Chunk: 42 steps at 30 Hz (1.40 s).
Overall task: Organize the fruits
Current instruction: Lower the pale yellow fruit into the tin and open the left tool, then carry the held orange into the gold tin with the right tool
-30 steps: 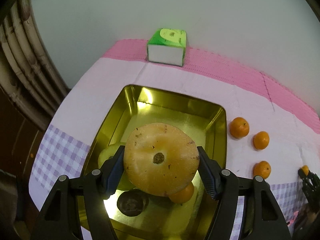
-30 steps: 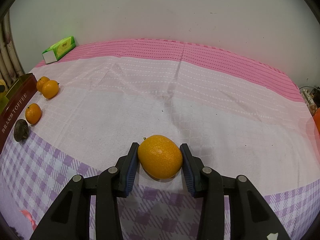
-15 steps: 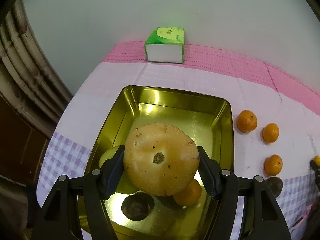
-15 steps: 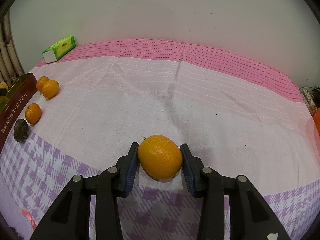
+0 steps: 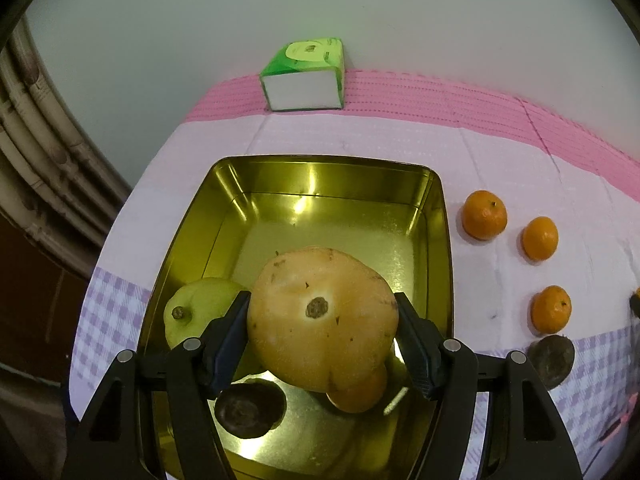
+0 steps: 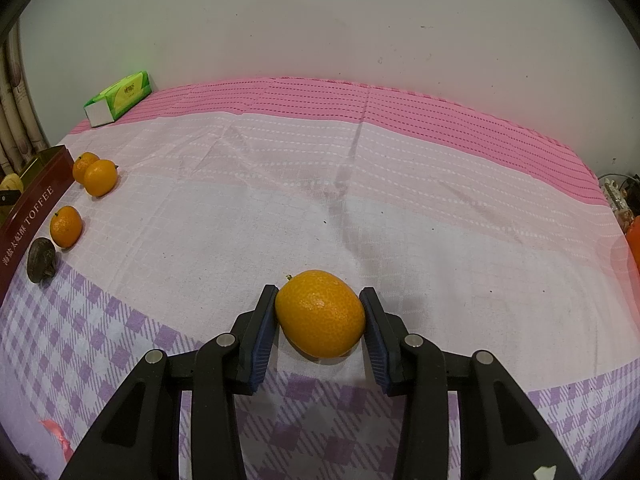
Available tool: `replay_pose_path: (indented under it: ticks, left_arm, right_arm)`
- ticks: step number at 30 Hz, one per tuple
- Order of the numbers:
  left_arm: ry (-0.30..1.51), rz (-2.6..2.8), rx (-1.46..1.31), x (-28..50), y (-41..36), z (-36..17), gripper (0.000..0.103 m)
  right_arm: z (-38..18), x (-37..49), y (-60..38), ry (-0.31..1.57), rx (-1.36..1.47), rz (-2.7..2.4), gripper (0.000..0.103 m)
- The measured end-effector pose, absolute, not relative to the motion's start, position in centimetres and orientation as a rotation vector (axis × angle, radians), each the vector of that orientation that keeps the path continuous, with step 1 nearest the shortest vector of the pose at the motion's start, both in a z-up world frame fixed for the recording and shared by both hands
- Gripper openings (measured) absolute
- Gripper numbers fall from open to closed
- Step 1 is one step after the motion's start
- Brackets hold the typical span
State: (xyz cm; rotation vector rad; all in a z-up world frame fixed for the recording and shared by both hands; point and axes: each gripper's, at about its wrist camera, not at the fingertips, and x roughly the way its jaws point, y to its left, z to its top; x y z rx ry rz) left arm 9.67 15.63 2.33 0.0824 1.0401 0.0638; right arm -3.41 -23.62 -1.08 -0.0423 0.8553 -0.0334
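Pink and lilac-checked cloth covers the bench [image 6: 400,200], which backs onto a plain pale wall. Left hand-held gripper [image 5: 322,332] is clamped on a big tan pear [image 5: 320,316], pads on its widest flanks, held over the near half of a gold tin [image 5: 336,168]. That pear looks heavy and firm but bruisable, with smooth skin; I judge a hold across the middle, as now, the safest, and it should be set down low rather than dropped. Right hand-held gripper [image 6: 320,320] has its pads against both sides of an orange [image 6: 320,318] sitting on the cloth toward the near edge; whether it squeezes or merely touches I cannot tell for sure, though contact looks firm. This orange seems light, springy and pebbled, so easy to grip at its equator. Only the left view shows the tin's inside: a green pear [image 5: 200,312], a dark fruit [image 5: 248,412] and a small orange [image 5: 356,392]. Only the right view shows the tin's red side lettered TOFFEE, the open stretch of bench and the tissue box [image 6: 118,98] at the far left corner.
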Motion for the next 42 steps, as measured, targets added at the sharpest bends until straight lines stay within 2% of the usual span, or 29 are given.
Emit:
replay_pose_path:
  ticks: [15,25,30,38,42]
  left_arm:
    - [1.037,0.057,0.077,9.6,15.9,2.6,0.070]
    - [0.986,0.047,0.056,8.2,16.6,5.1,0.071]
    - [0.952,0.041,0.043,6.9,17.4,6.5,0.076]
    - [0.921,0.053,0.023,4.3,19.1,7.7,0.078]
    - [0.913,0.066,0.023,3.5,19.7,7.8,0.079]
  right_arm:
    - [-1.1,-3.4,-23.6,0.855,-0.042,-0.034,0.038]
    - [-1.2,-3.4,-23.7,0.855,-0.038,-0.034,0.040]
    - [-1.2,-3.5,-23.9,0.856,-0.030,-0.033,0.041]
    - [-1.2,-3.9,-24.0,0.864,-0.028,-0.040,0.041]
    - [-1.2,-4.0,-23.7,0.869,-0.030,-0.046,0.038]
